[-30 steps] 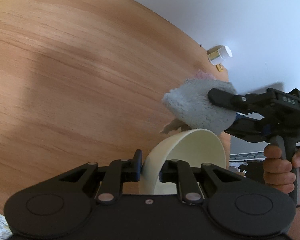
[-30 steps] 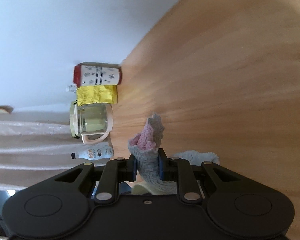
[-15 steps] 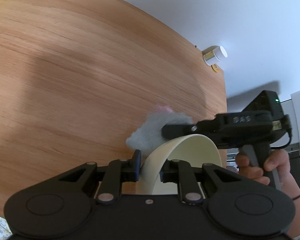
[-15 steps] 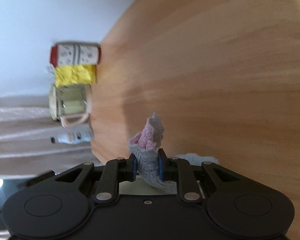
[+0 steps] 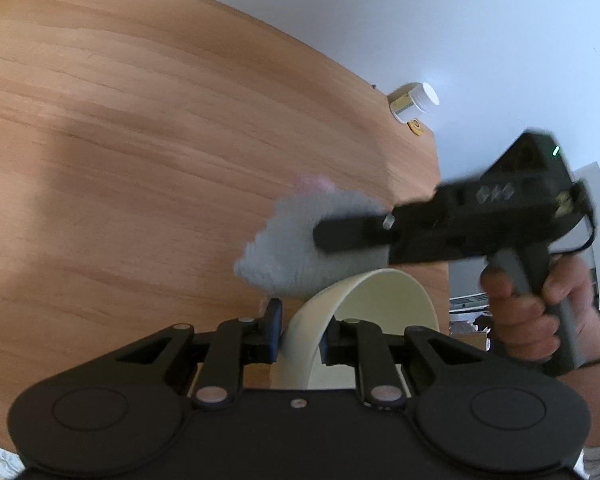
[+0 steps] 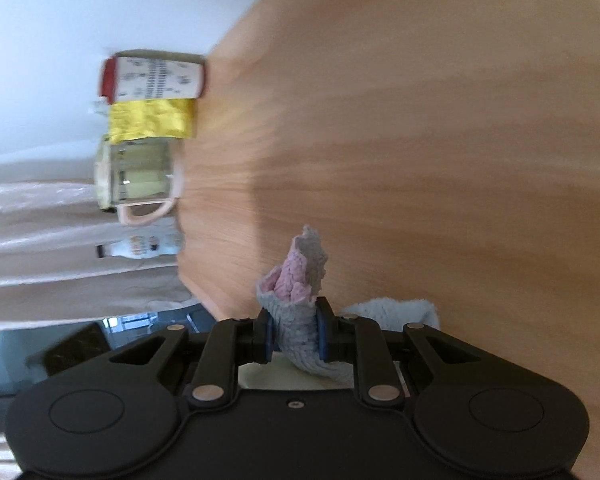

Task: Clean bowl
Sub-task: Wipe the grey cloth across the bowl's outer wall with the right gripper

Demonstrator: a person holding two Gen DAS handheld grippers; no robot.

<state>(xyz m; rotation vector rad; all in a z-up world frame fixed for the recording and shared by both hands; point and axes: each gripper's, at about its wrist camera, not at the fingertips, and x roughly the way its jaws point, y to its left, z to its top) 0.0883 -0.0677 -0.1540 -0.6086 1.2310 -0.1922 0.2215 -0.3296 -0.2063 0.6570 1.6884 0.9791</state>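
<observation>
A cream bowl [image 5: 380, 300] is tilted on its side above the wooden table, and my left gripper [image 5: 300, 330] is shut on its rim. A fluffy grey cloth with a pink side [image 5: 300, 248] hangs at the bowl's upper rim. My right gripper [image 5: 328, 236] comes in from the right, shut on that cloth, with a person's hand [image 5: 528, 320] on its handle. In the right wrist view the grey and pink cloth [image 6: 296, 312] is pinched between the pads of the right gripper [image 6: 294, 336]. A pale strip of bowl [image 6: 280, 376] shows just under them.
The round wooden table [image 5: 140, 160] spreads to the left. A small white-capped jar [image 5: 414, 102] stands at its far edge by the wall. A red-lidded tin [image 6: 152, 76], a yellow packet [image 6: 152, 120], a glass jug [image 6: 140, 184] and a small bottle [image 6: 148, 246] line another edge.
The right gripper with the cloth came down from the bowl's upper right to its upper rim and swept left. The bowl stayed clamped in the left gripper.
</observation>
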